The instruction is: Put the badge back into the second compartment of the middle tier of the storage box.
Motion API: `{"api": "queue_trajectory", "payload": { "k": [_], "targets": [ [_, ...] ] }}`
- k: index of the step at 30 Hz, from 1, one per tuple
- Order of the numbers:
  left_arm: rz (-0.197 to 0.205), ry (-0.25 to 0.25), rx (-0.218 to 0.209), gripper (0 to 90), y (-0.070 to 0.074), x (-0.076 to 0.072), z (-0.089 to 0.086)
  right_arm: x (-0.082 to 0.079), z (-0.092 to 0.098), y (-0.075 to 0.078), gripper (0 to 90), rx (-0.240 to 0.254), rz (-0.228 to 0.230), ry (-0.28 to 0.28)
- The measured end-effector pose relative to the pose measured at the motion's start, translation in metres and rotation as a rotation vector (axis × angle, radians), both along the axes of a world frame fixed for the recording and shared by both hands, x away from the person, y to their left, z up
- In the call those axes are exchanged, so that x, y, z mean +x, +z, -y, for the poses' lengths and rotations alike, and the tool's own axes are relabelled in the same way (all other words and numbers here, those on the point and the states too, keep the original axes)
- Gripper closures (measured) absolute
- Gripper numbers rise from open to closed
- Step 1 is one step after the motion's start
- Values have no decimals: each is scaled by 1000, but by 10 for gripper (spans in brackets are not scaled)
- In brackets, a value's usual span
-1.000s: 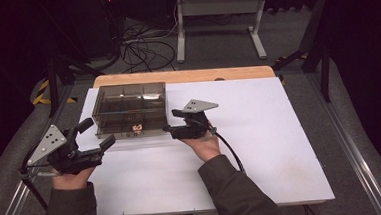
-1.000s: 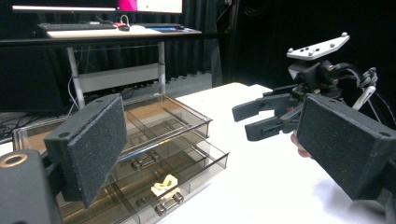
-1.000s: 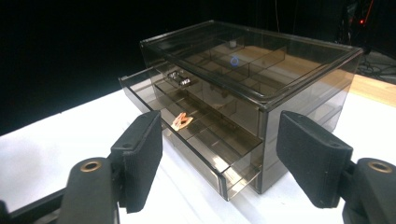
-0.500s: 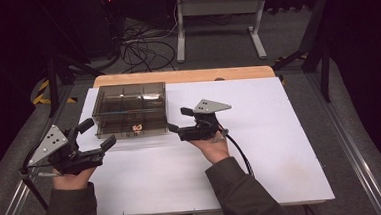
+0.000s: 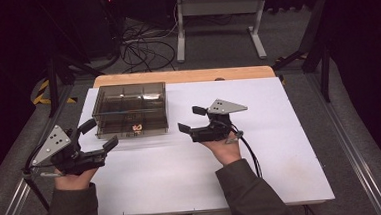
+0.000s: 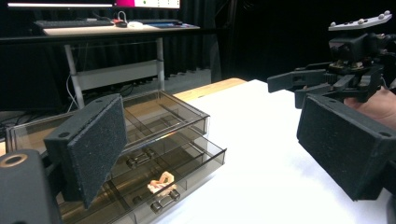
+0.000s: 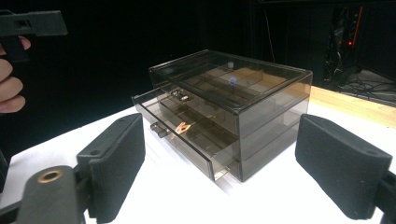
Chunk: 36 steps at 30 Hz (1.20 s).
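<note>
Our right gripper (image 5: 195,119) has drawn back from the smoky drawer box (image 5: 130,109) since a second ago, when it sat right up against the box's front right corner; now it hangs well clear of it over bare white tabletop (image 5: 281,147), and its jaws have just been opening, standing apart with nothing between them. We judge that it has let go of whatever it last worked on at the box, probably the drawer or the piece inside it. The lower drawer (image 7: 187,135) is pulled out a little toward us, and a small orange-pink piece (image 6: 161,183) lies in its front compartment, near the metal handle (image 6: 163,201). Our left gripper (image 5: 97,134) hovers at the box's front left corner where it was, jaws apart and empty, not touching the box. If the drawer is to be shut next, either gripper has a straight path to its front. For room, the box sits near the tabletop's far left, close to the wooden strip (image 5: 184,76) along the back edge, so pushing there is limited; the right half and the near side of the tabletop are open. The tabletop's left edge runs close beside our left hand (image 5: 72,180), leaving little slack on that side.
</note>
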<state>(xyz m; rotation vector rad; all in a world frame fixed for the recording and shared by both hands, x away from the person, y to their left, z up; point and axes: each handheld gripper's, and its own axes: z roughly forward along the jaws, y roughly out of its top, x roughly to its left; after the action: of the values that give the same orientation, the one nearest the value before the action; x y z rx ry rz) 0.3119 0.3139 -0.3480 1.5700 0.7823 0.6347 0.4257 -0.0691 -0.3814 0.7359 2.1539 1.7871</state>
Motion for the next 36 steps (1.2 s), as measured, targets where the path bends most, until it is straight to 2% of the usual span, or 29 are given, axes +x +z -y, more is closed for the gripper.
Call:
{"api": "queue_trajectory", "payload": {
  "k": [8, 19, 36],
  "targets": [
    [13, 0, 5, 93, 2, -3, 0, -6, 11, 4, 130, 6, 9, -4],
    [7, 1, 5, 93, 1, -3, 0, -11, 26, 8, 90, 20, 20, -24],
    [5, -3, 18, 93, -1, -3, 3, -18, 53, 12, 77, 49, 33, -56]
  ]
}}
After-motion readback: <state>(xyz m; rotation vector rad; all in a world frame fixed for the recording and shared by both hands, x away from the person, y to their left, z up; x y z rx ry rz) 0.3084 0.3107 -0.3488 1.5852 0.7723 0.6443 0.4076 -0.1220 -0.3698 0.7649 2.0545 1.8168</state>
